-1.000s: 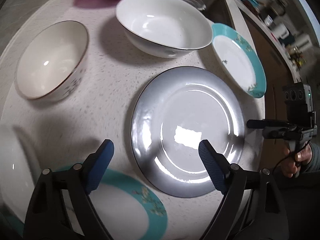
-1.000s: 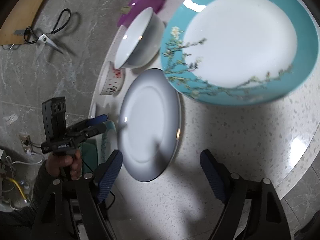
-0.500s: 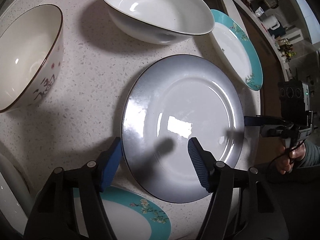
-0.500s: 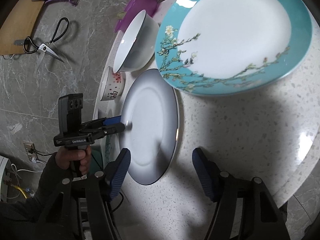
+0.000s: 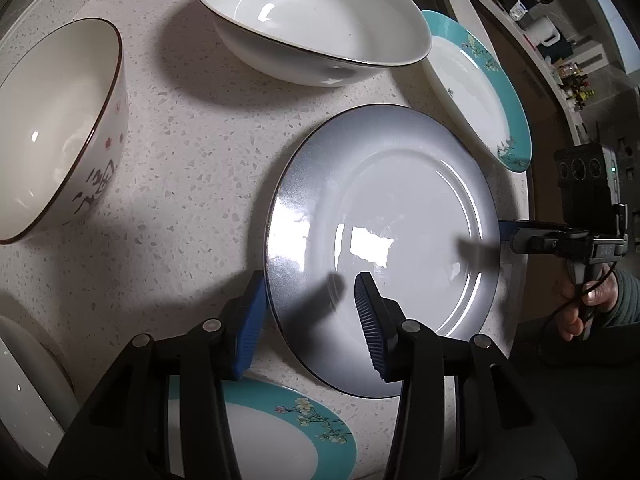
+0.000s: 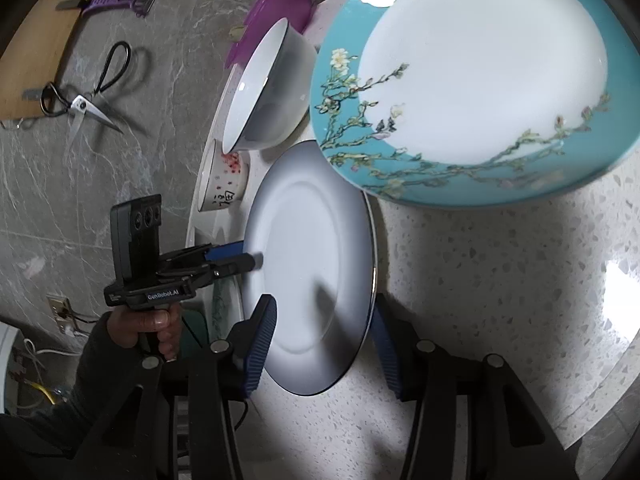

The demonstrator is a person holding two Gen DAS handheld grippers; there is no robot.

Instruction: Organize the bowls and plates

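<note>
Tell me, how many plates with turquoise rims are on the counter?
2 clearly show. One turquoise plate lies at the far right, beside the big white bowl and past the grey plate. The other turquoise plate lies nearest, partly behind the left claw. More may be hidden.

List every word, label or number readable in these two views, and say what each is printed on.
"GenRobot.AI": white print on the black body of the left gripper, seen in the right wrist view.
Pale characters on the right gripper body: too blurred to read.
Dark brush characters on the small bowl: calligraphy, too distorted to read.
The grey plate and teal-rimmed plate carry no text.
</note>
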